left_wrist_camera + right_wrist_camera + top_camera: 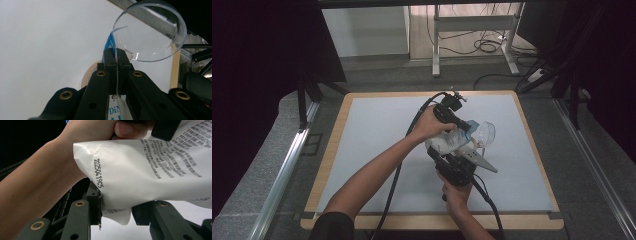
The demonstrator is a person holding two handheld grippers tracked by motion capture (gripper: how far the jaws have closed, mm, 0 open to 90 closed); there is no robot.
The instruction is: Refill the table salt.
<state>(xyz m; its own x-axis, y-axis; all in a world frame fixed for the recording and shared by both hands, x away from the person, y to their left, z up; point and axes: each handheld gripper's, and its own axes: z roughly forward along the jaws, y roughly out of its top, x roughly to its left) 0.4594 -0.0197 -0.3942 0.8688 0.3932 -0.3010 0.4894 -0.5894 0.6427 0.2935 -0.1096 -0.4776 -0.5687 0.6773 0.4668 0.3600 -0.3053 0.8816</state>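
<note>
My left gripper (116, 58) has its fingers (109, 60) pinched tight on the thin top edge of a white pouch (140, 172), the kind with blue print and a clear round plastic lid (150, 31) hanging off it at about 1 o'clock in the left gripper view. My right gripper (117, 207) has its fingers (96, 205) around the bottom corner of the same pouch, with the left pad touching it. I can't really tell if the other pad presses on it, so call that grip unclear.

In the high view the pouch (451, 141) hangs in the air between my 2 grippers, a bit right of the middle of the table (362, 150). The left gripper (460, 125) sits at 12 o'clock from it and the right gripper (447, 159) at 6. My left hand (432, 125) is wrapped around the upper tool and my right hand (457, 192) holds the lower one.

Handling-wise, I'd say this thing is light and floppy. The film creases easily and looks slick, so a pinch on the belly would probably just slide. The sealed edges and corners look stiffest, so those are the spots to grab. The clear lid looks rigid but thin, so I wouldn't squeeze it, since it might crack or pop out.
</note>
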